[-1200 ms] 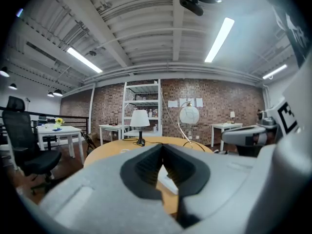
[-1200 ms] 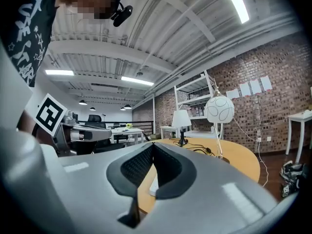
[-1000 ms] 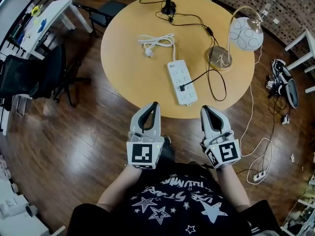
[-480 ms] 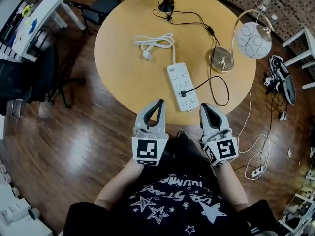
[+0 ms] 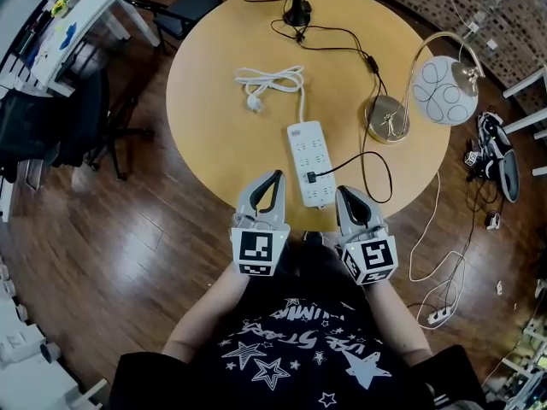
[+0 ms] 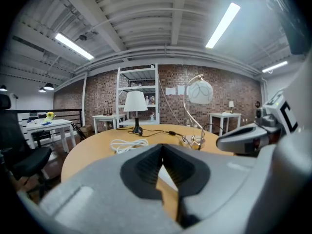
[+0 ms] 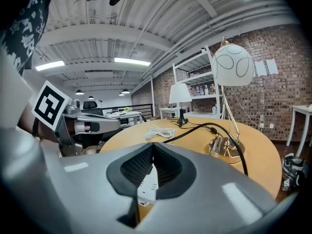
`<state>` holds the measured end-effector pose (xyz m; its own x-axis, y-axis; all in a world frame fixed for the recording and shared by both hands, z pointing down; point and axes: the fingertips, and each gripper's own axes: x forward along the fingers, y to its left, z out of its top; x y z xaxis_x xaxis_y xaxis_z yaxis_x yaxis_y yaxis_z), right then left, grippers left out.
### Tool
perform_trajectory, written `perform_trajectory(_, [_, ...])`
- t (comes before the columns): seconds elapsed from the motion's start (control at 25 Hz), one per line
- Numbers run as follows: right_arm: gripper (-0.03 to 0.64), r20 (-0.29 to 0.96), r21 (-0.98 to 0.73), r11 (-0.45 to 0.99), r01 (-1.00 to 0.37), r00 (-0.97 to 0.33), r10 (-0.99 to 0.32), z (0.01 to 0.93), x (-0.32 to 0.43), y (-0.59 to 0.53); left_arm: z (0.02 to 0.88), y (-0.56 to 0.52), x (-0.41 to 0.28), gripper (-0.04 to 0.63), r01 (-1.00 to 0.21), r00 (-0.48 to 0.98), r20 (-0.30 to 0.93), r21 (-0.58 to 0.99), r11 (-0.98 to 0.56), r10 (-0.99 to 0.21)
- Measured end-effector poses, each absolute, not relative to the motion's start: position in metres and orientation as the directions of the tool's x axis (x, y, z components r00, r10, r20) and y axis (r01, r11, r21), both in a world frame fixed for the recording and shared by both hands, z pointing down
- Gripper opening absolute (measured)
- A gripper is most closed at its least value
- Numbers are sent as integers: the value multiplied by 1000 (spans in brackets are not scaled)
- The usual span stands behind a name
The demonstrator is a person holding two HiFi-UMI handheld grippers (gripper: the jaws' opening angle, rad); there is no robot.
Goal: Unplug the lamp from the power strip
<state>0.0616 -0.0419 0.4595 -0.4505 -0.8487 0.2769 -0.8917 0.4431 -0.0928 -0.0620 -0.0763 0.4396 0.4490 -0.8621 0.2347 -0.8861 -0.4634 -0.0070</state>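
Observation:
A white power strip (image 5: 310,162) lies on the round wooden table (image 5: 218,118), with a black plug (image 5: 311,177) in one of its near sockets. Its black cord (image 5: 369,156) loops right and runs back past an arc lamp with a brass base (image 5: 387,118) and white globe (image 5: 444,90). A black-based lamp (image 5: 297,11) stands at the far edge. My left gripper (image 5: 275,178) and right gripper (image 5: 341,191) hover shut and empty at the table's near edge, either side of the strip's near end. The strip (image 7: 148,184) shows through the right jaws.
The strip's own white cable (image 5: 272,82) lies coiled on the table's middle. A black chair (image 5: 64,118) and a white desk (image 5: 60,28) stand to the left. Loose cables and a second power strip (image 5: 438,314) lie on the wood floor at the right, near shoes (image 5: 496,148).
Both grippers have come closer together and nearer the table's edge and the strip's near end. The head view has shifted slightly. Jaws stay shut.

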Motion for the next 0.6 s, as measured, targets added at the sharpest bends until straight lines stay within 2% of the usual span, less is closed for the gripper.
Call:
perform_trajectory(0.28, [9, 322, -66, 531, -845, -522, -790, 486, 44, -51, 475, -95, -38, 5, -873, 470, 297, 18, -487, -831])
perform_trajectory(0.44, [11, 391, -53, 591, -805, -562, -729, 508, 32, -52, 493, -107, -26, 5, -861, 480, 330, 0, -509, -813])
perform_trajectory(0.52, [78, 413, -70, 619, -782, -588, -695, 514, 25, -53, 501, -113, -22, 5, -858, 479, 346, -9, -514, -806])
perform_trajectory(0.6, [87, 434, -72, 635, -769, -598, -674, 520, 21, -55, 508, -119, -21, 5, -857, 469, 366, -29, -514, -804])
